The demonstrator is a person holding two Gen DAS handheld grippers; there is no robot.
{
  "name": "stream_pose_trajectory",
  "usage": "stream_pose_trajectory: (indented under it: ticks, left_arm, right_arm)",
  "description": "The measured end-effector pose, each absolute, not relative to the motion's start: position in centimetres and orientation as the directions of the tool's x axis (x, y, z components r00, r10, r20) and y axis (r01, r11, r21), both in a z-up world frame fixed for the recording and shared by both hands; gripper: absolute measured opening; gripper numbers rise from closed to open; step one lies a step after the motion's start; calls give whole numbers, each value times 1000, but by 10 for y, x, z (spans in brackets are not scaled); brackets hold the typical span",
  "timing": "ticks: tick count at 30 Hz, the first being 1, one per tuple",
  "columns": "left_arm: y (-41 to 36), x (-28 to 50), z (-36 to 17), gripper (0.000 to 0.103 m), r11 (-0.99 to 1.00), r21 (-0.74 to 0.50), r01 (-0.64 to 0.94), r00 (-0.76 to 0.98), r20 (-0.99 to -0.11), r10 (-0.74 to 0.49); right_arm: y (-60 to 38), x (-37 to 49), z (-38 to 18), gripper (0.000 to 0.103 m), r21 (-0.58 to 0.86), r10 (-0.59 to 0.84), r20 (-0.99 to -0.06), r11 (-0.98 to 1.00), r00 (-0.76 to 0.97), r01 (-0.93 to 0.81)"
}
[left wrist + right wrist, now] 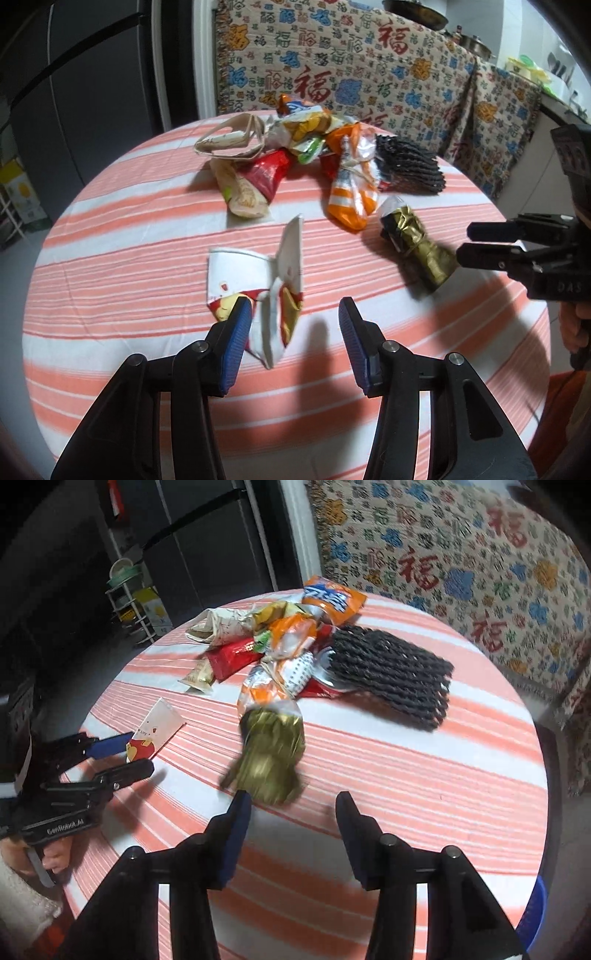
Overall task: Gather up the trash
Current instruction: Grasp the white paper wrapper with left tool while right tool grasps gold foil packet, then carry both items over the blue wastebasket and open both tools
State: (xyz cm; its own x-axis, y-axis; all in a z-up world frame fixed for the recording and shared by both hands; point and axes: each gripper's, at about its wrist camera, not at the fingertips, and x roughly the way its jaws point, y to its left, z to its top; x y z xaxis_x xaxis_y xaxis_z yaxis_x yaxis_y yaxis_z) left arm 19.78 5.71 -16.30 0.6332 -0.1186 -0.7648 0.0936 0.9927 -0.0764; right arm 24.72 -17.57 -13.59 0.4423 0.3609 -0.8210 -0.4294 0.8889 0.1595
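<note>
Orange-striped cloth is covering the round table. In the left wrist view, the left gripper is standing apart, its left pad touching a crumpled white paper cup near the table's near edge. In the right wrist view, the right gripper is gaping apart just behind a blurred gold wrapper; the trash pile is lying toward the far edge.
</note>
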Motion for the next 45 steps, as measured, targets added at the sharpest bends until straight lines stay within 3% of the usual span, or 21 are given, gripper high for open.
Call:
stream_pose_trajectory:
  ticks: [3,9,12,16,17,20,28,32,33,34,35,45]
  left_arm:
    - [59,201,-168,51,993,-80,87,614,-781,-116]
    - [63,202,-169,51,994,-84,70,622,-775,-109]
    - [62,204,-171,48,996,-65,60,637,-765,-88]
    - [56,207,-174,48,998,-22,60,647,-761,-56]
    - [56,208,-174,47,998,-22,56,645,-762,-53]
    - [57,212,-175,22,999,-17,44,640,-767,-41]
    - [59,210,-174,13,999,-21,37,646,-762,-40]
    - [59,209,-172,12,999,-25,34,654,-756,-41]
    - [59,209,-172,12,999,-23,33,655,-754,-39]
    - [58,209,-171,12,999,-23,32,660,-751,-38]
    - [58,209,-169,12,999,-27,31,664,-747,-41]
    - [14,196,-133,11,982,-112,151,682,-707,-185]
  right_arm:
    - [-169,248,-138,62,125,350,-813,885,466,-448]
    - [-153,257,-148,66,179,391,-799,879,456,-441]
    - [-140,264,-166,66,139,337,-831,897,442,-420]
    - [-131,260,-169,68,47,280,-803,910,527,-412]
    - [-128,261,-170,68,26,261,-804,913,534,-408]
    - [-128,266,-170,68,29,257,-805,917,534,-398]
    - [-129,268,-170,69,32,260,-809,915,528,-403]
    - [-136,266,-158,68,120,331,-792,908,512,-402]
    - [-136,266,-156,58,113,328,-788,909,521,-402]
    - [-135,266,-155,41,100,321,-795,907,515,-410]
    - [-132,268,-158,34,101,322,-810,900,489,-425]
    - [-188,251,-126,31,197,351,-744,928,569,-315]
